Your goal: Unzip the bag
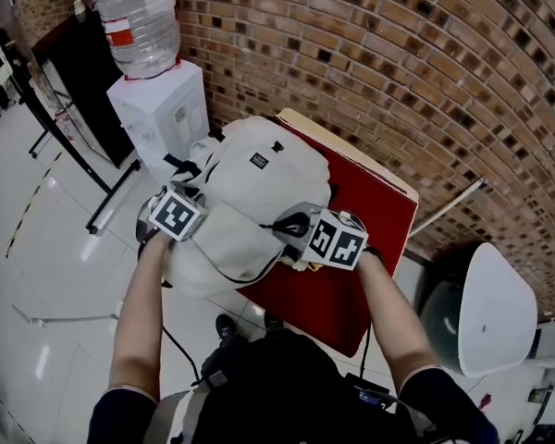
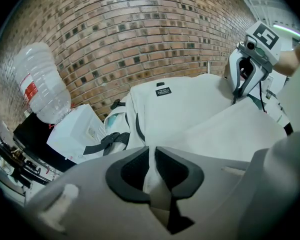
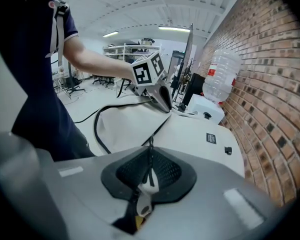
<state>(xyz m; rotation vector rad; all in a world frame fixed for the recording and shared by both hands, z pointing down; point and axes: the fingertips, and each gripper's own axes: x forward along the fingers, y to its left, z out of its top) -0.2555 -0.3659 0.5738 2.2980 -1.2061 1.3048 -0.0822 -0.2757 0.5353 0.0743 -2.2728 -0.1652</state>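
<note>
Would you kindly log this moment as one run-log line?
left tongs: shut on fabric fold | right tongs: shut on zipper pull | bag: lying on red table

Bright, even indoor light fills all three views; ceiling strip lights (image 3: 176, 28) show in the right gripper view. The glossy floor (image 1: 46, 276) throws back pale glare streaks, and the white backpack (image 1: 245, 202) sits close to washed out (little surface detail survives). Shadows are faint. Fisheye distortion bows the brick wall (image 1: 425, 72), and both gripper views darken at the corners. Up close, the left gripper (image 2: 151, 166) and right gripper (image 3: 149, 174) look soft, out of focus.
</note>
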